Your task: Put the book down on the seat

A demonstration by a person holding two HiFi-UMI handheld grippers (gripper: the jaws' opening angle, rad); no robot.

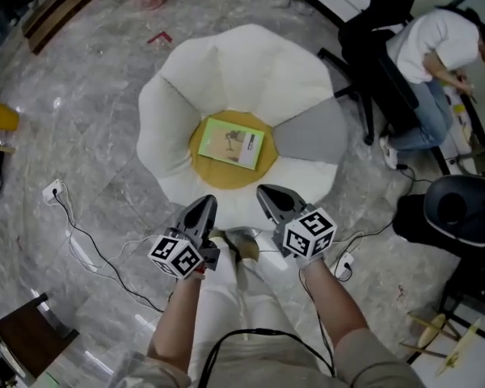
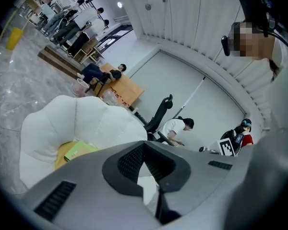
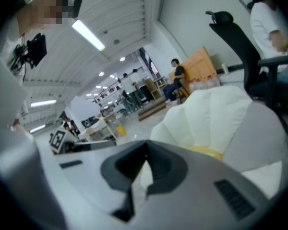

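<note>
Inspecting the tools first: the left gripper [image 1: 202,207] has its jaws together with nothing between them, and the right gripper [image 1: 269,194] is likewise closed and empty. Each gripper view confirms this.

The book [image 1: 232,143] lies ahead of and below both tips, well apart from them. It rests flat, slightly askew, on the yellow centre pad [image 1: 202,153] of the flower-shaped seat [image 1: 226,63].

In my judgement the placing is done, and what remains is to leave the book undisturbed. To finish well I would hold both grippers on the near side of the seat, clear of the white petals [image 1: 303,71]. I would also check that the book sits wholly on the pad, with no corner overhanging or propped on a petal. From the head view it appears so.

Writing: the green cover shows a small illustration and some print, too small for me to read. The marker cubes [image 1: 309,233] bear black-and-white square patterns only, no letters. I find no brand or label legible anywhere.
</note>
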